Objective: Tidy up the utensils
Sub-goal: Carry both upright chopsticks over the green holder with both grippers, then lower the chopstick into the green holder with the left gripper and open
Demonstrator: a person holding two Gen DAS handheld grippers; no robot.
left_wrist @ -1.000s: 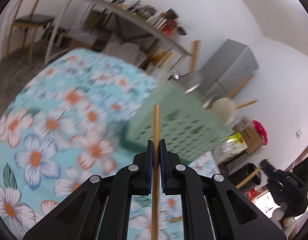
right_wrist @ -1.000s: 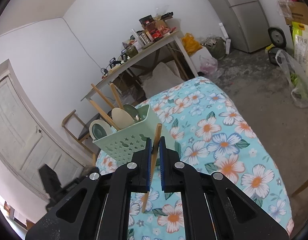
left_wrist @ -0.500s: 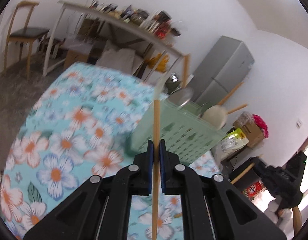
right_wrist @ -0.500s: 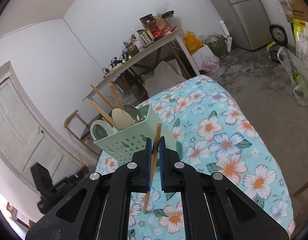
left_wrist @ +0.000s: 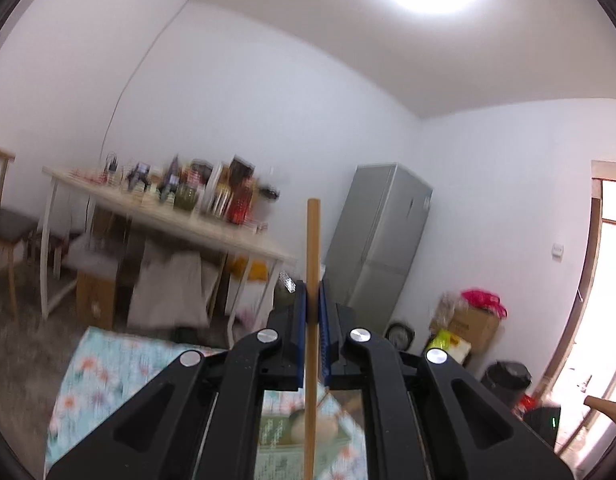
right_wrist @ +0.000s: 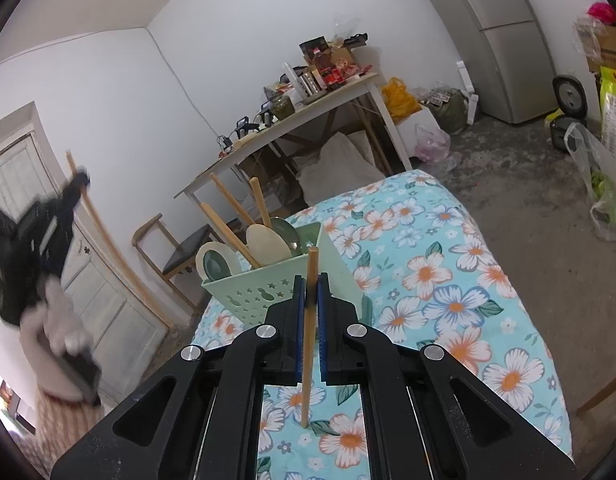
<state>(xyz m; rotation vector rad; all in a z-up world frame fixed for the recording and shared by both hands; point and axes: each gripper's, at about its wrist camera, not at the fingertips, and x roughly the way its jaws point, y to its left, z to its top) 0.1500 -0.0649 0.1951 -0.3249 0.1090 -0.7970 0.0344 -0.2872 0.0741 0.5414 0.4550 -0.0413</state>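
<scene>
In the left wrist view my left gripper (left_wrist: pixel 313 304) is shut on a long wooden chopstick (left_wrist: pixel 313 240) that stands upright, high above the table. Far below, between its fingers, shows the pale green basket (left_wrist: pixel 276 428). In the right wrist view my right gripper (right_wrist: pixel 308 292) is shut on a second wooden chopstick (right_wrist: pixel 311 272), tilted down just in front of the green basket (right_wrist: pixel 248 292). That basket holds spoons (right_wrist: pixel 268 242) and wooden-handled utensils. At that view's left edge the left gripper (right_wrist: pixel 78 178) appears blurred, raised in a person's hand.
The basket stands on a table under a turquoise floral cloth (right_wrist: pixel 448 280). Behind it are a white side table (right_wrist: pixel 308 112) crowded with jars, a wooden chair (right_wrist: pixel 180 248), a grey fridge (left_wrist: pixel 380 240), and bags and boxes on the floor (right_wrist: pixel 604 184).
My left gripper has risen sharply with its chopstick and levelled out, so the basket has dropped to the bottom of its view. The right gripper has stayed put.
</scene>
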